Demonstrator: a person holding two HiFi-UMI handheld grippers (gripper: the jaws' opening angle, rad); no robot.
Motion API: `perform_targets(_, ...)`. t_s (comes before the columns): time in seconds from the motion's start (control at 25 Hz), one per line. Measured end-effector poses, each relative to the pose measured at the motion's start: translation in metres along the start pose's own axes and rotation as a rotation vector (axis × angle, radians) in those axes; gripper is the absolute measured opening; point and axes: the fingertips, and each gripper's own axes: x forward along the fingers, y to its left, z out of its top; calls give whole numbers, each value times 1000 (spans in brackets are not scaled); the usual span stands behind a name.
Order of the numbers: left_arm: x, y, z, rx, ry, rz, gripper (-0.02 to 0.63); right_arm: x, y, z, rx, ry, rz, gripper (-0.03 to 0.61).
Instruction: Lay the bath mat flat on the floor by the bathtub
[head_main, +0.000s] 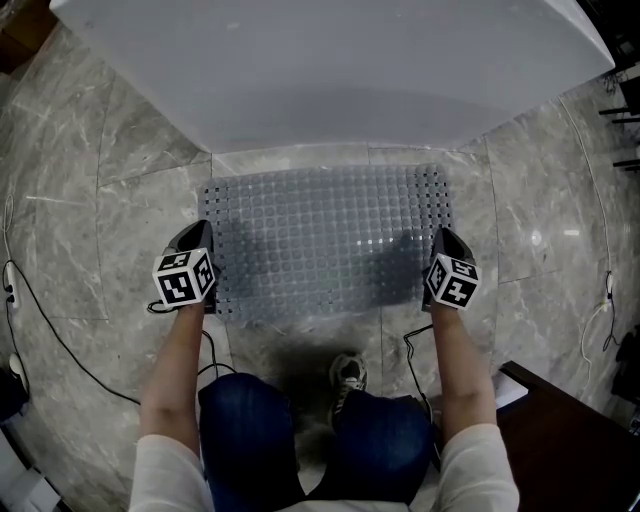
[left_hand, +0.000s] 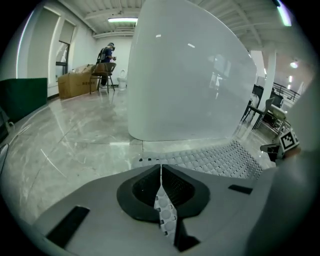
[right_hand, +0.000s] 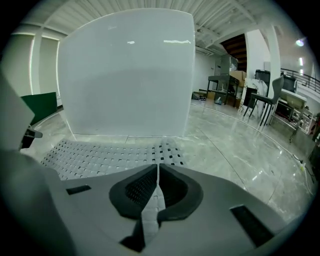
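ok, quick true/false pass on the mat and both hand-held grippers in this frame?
1. The left hand-held gripper is shut on an edge of the bath mat. True.
2. The right hand-held gripper is open and empty. False: it is shut on the bath mat's opposite edge.
3. The bath mat sits beside the bathtub, between it and the person's knees. True.
4. The bath mat is rolled up. False: it is spread out open over the floor.
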Motion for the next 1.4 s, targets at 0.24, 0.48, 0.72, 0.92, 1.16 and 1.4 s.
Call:
perform_targets(0.24,-38,-24,30,23,-45,-40,40,-34,22,37,17,-25,48,35)
perform_targets(0.48,-89,-52,62,-16,-70,-92,40,-91,37,73,30,-31,77,35)
perform_targets(0.72,-148,-71,104,-34,-94,-114,40,-156,43,117,34,-44,90,34)
perform_targets(0.92,-201,-95,142,5,-94,-140,40,-212,47,157,60,-49,101,35)
perform_targets(1.16,-266,-120,184,-18,-97,-151,40,-279,52,205,103,-63,121,35)
perform_targets(1.4,-335,-154,220,-9,-97,-205,40,-354,56,253,125,-118,124,35)
